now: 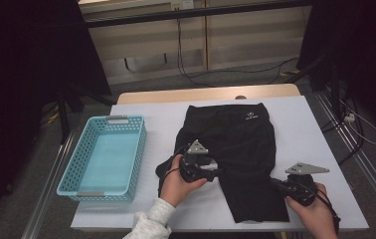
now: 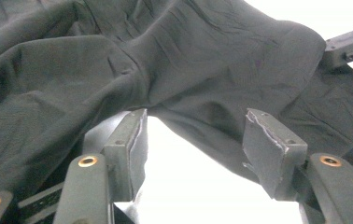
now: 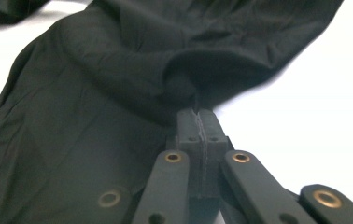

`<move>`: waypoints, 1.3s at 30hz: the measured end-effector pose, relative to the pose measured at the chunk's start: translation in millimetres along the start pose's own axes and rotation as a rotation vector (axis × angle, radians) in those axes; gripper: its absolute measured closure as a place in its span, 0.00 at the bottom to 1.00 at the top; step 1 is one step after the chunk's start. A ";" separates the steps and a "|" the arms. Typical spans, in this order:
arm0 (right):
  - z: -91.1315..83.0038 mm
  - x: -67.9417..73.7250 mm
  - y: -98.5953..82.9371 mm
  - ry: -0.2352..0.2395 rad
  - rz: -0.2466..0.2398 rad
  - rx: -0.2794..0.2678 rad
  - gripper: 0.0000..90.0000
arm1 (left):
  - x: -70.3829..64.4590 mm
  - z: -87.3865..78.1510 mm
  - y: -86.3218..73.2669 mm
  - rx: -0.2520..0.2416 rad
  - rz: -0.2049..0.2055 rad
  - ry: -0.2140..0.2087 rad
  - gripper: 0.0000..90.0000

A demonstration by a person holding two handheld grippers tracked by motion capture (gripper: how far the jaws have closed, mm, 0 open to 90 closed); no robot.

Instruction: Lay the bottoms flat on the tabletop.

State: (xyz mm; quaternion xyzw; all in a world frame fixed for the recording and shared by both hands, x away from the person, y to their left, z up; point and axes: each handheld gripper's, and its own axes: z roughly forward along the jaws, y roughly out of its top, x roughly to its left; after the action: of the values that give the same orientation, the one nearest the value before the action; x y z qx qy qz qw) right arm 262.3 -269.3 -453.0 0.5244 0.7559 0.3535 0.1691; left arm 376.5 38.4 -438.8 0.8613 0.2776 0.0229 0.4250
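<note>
Shorts (image 1: 235, 149), black, lie spread on the white table (image 1: 320, 149), right of a light blue basket (image 1: 104, 157). The right gripper (image 3: 198, 116) has its jaws pinched tight on the near right leg hem. The left gripper (image 2: 195, 140) hovers with jaws wide at the crotch edge. Beyond the table: grey floor, cables, dark curtains.

Left gripper (image 1: 211, 168) and right gripper (image 1: 275, 183): black bodies, grey three-cornered top plates, trailing black cables. Fingers (image 2: 130, 144) grey, brass-ringed rivets. Left sleeve (image 1: 151, 221) white, fleecy.
</note>
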 end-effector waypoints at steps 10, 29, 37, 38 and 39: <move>-24.1 -10.8 -13.5 -0.051 0.032 0.043 0.81 | -1.6 2.0 2.8 0.001 0.005 -0.002 0.44; 12.4 -31.9 9.5 -0.122 0.135 -0.048 0.68 | 7.4 -8.4 -1.8 0.002 -0.011 0.033 0.37; 16.1 -36.4 11.7 -0.107 0.125 -0.035 1.00 | 8.7 -14.5 -3.5 -0.005 -0.013 0.045 0.36; 16.1 -38.0 11.7 -0.107 0.128 -0.038 1.00 | 9.1 -15.7 -3.5 -0.009 -0.016 0.045 0.36; 15.8 -41.2 11.7 -0.124 0.134 -0.047 1.00 | 9.5 -16.6 -3.6 -0.014 -0.018 0.048 0.36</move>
State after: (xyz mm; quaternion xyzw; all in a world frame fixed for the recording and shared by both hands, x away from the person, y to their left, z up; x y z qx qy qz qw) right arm 296.3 -299.0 -460.3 0.5903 0.6989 0.3486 0.2037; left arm 378.3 56.8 -432.7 0.8549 0.2952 0.0420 0.4245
